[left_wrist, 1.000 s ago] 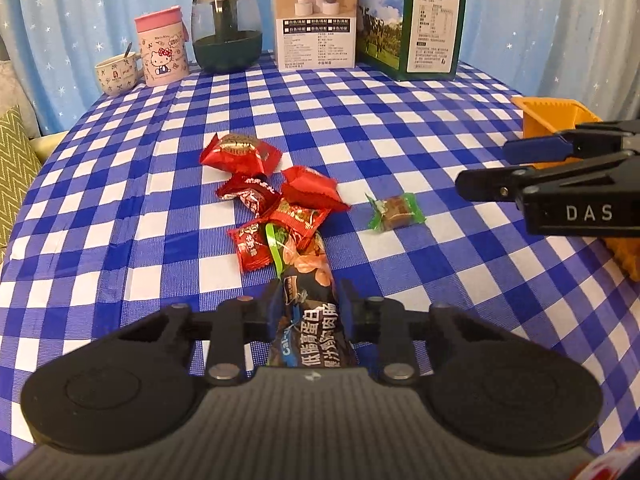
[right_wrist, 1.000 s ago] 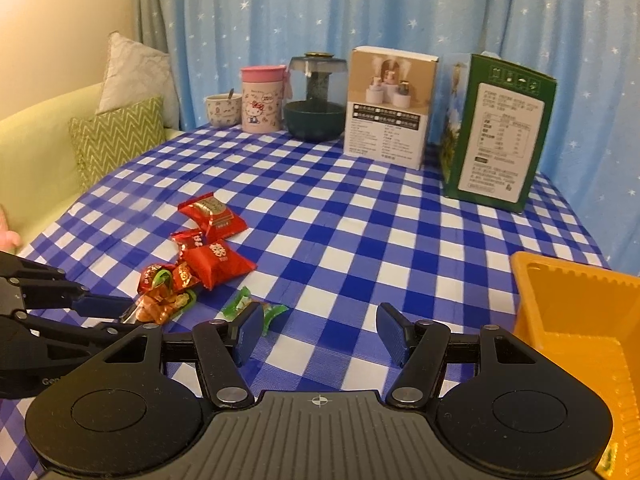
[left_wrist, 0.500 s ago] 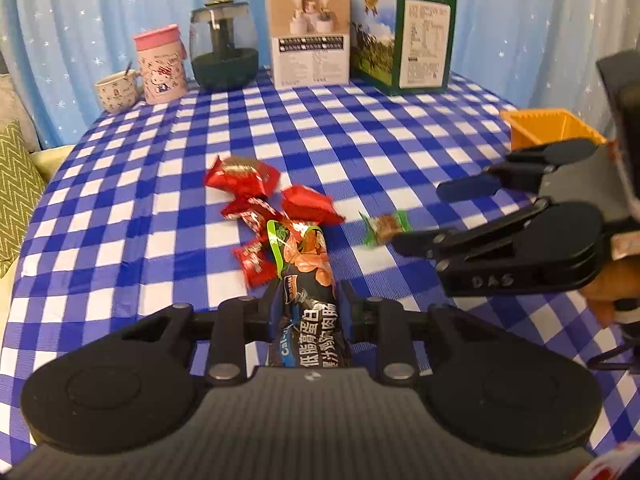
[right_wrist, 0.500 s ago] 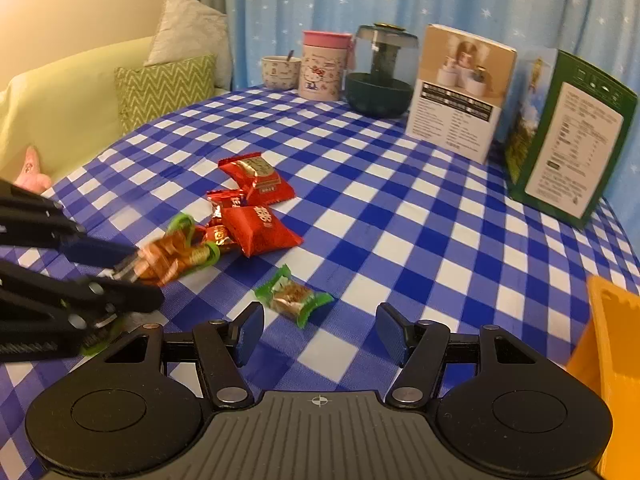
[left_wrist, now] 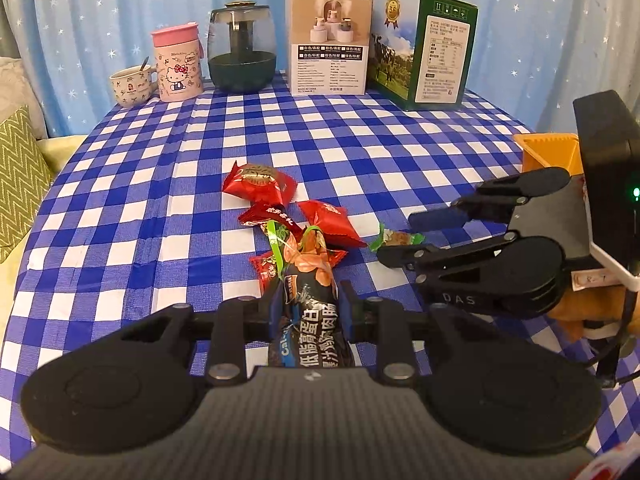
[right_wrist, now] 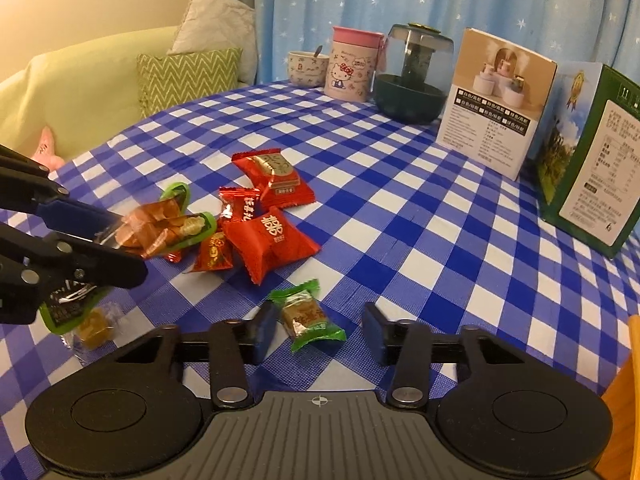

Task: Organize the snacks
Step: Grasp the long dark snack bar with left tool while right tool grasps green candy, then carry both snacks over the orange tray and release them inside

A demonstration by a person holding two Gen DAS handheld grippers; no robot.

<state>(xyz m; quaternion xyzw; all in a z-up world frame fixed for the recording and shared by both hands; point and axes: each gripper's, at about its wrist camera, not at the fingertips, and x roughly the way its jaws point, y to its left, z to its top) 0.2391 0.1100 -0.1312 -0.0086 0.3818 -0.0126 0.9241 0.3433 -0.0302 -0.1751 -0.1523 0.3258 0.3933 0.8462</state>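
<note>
- Since a second ago, right gripper swung in low over the small green-wrapped brown candy, formerly off at its 10 o'clock; jaws now closing, candy lying between the pads on the cloth, not yet pinched as far as visible.
- Held as before in the left gripper: long dark sausage-snack packet with green trim, jaws clamped on its middle, orange end sticking out toward 12 o'clock above the red pile.
- Left on the blue-and-white checked tablecloth: large red square packet, red pillow packet, two smaller red sweets, and a clear-wrapped amber candy at 9 o'clock under the left gripper.
- Judged early: nothing seen landed in the orange plastic bin, at 3 o'clock of the pile; most snacks still loose.
- Bin interior hidden behind the right gripper in the left view, cut to a sliver in the right view; contents unknowable.
- Back row at 12 o'clock untouched: pink cartoon tumbler, dark glass jar, green carton.
</note>
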